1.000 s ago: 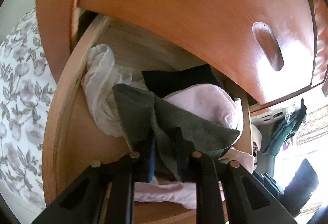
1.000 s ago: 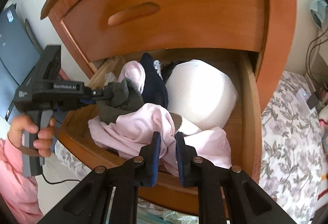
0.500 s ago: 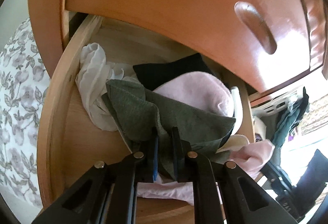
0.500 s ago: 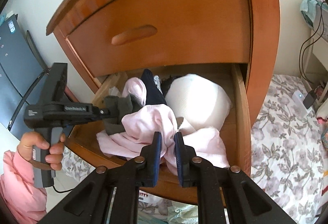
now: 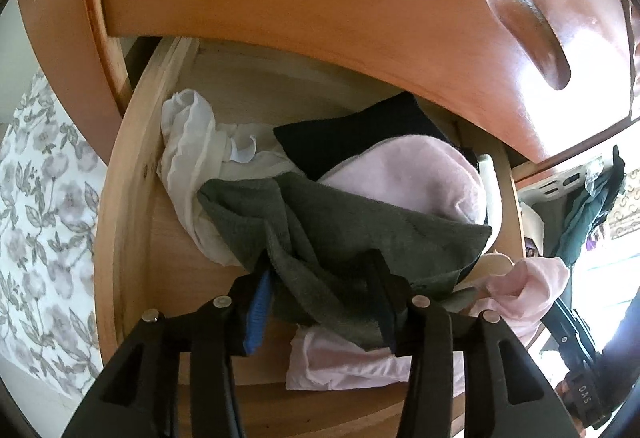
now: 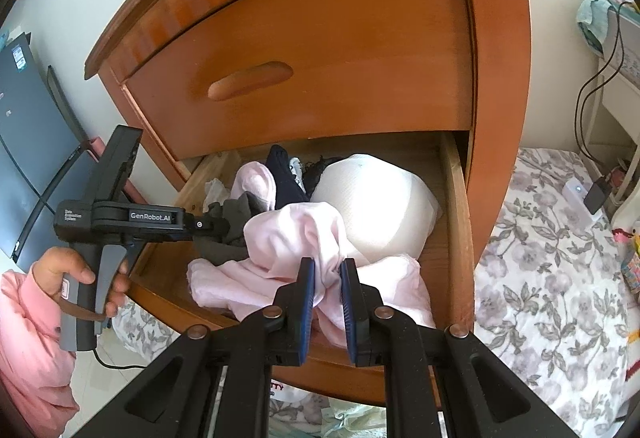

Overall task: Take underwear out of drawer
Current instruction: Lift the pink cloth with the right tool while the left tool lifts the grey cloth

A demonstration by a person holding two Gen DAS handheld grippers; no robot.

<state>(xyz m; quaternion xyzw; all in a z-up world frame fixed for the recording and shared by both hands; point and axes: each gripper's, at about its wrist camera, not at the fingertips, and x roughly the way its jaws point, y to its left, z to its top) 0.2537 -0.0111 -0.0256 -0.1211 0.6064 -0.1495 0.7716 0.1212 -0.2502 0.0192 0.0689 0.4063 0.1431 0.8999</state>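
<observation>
Two grippers work at the open drawer point(image 6: 456, 205) of the brown dresser point(image 6: 320, 37). The right gripper point(image 6: 327, 302), at the bottom middle of its own view, has its jaws close together and pinches a fold of the pink cloth point(image 6: 296, 238), which spills over the front of the drawer. The left gripper point(image 5: 320, 290), at the bottom middle of its view, has just been opening its jaws. They stand partly apart now, and the grey underwear point(image 5: 352, 234) lies loose between them, draped over the inner side of one finger. It does not look pinched any more. The grey underwear sits in the drawer on top of the pile, in the middle of the left view, over a soft pink piece point(image 5: 416, 173) and next to a white cloth point(image 5: 192, 141) and a dark one point(image 5: 352, 133). In the right view a hand point(image 6: 80, 278) in a pink sleeve holds the left gripper at the left side of the frame. To do this step well, I think the left jaws should close again on a thick fold of the grey cloth, not just the thin edge, and only then lift it up slowly and out over the front. The pink cloth may snag on it and come along, so the right gripper should hold it down.
</observation>
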